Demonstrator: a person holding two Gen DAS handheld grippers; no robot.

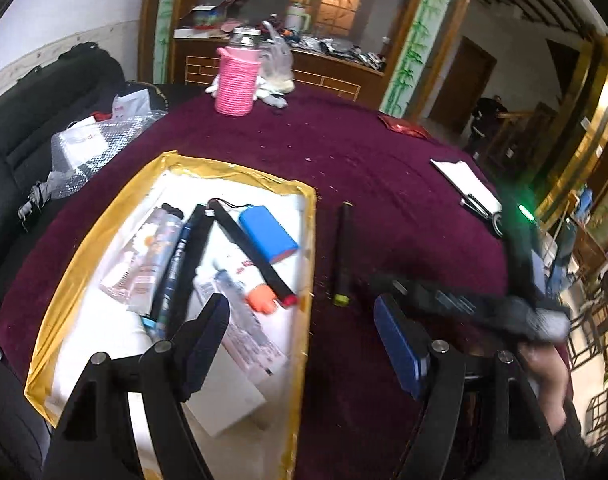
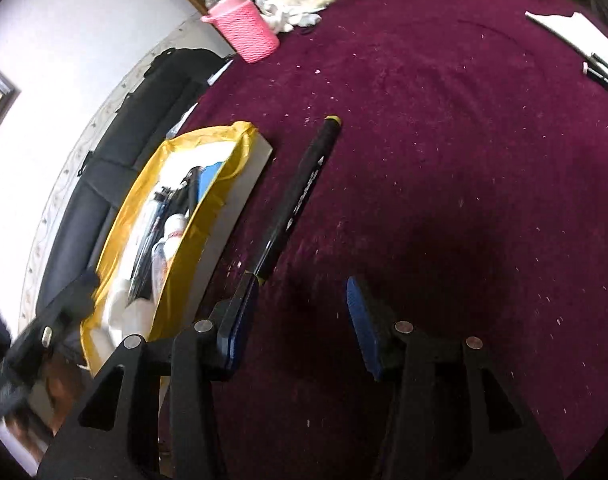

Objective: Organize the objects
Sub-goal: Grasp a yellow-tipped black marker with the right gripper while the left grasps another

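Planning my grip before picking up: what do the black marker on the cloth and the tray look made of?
Black marker: likely hard plastic, glossy; light glints along its barrel. Tray: seems cardboard or foam board, with shiny yellow tape wrinkled over its rim.

My left gripper [image 1: 304,344] hangs low with its fingers [image 1: 208,336] spread wide, gripping nothing. My right gripper [image 2: 300,320] is the same, blue-padded fingers [image 2: 363,320] parted and bare. My right hand [image 1: 547,376] shows blurred at the left view's edge.
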